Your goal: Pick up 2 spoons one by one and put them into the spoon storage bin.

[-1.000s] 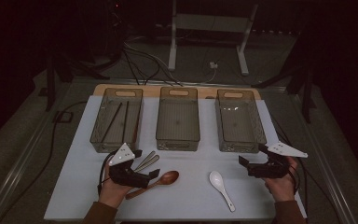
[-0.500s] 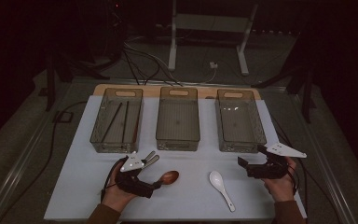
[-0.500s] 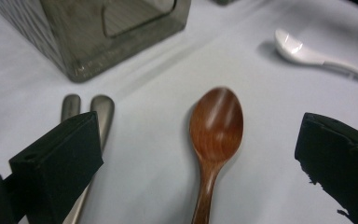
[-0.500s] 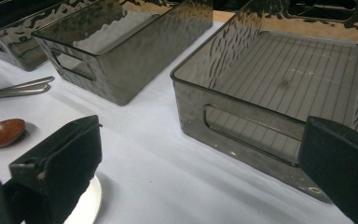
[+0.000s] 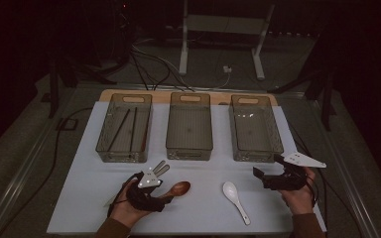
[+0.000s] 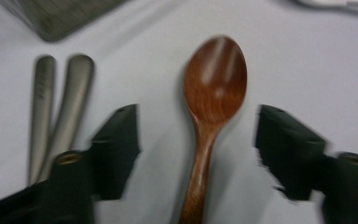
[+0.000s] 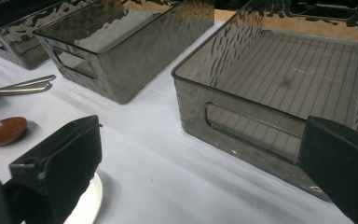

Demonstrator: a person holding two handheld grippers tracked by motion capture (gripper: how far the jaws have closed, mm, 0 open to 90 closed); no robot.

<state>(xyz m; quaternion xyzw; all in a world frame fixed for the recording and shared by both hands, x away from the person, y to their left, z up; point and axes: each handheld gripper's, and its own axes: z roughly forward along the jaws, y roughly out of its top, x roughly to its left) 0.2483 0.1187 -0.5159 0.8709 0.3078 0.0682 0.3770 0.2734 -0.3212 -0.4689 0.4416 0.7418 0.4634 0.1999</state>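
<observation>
Our left gripper (image 6: pixel 198 140) straddles the brown wooden spoon (image 6: pixel 213 98), jaws just closing but not touching, ready to grasp. Our right gripper (image 7: pixel 205 163) waits wide open and empty.

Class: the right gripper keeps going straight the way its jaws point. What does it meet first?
Most likely the front wall of the right bin: the right gripper, jaws open and empty, faces it across bare white mat. Depth is uncertain.

wooden spoon (image 6: pixel 214 88): glossy brown wood | bins (image 7: pixel 242 84): smoky ribbed plastic
</observation>
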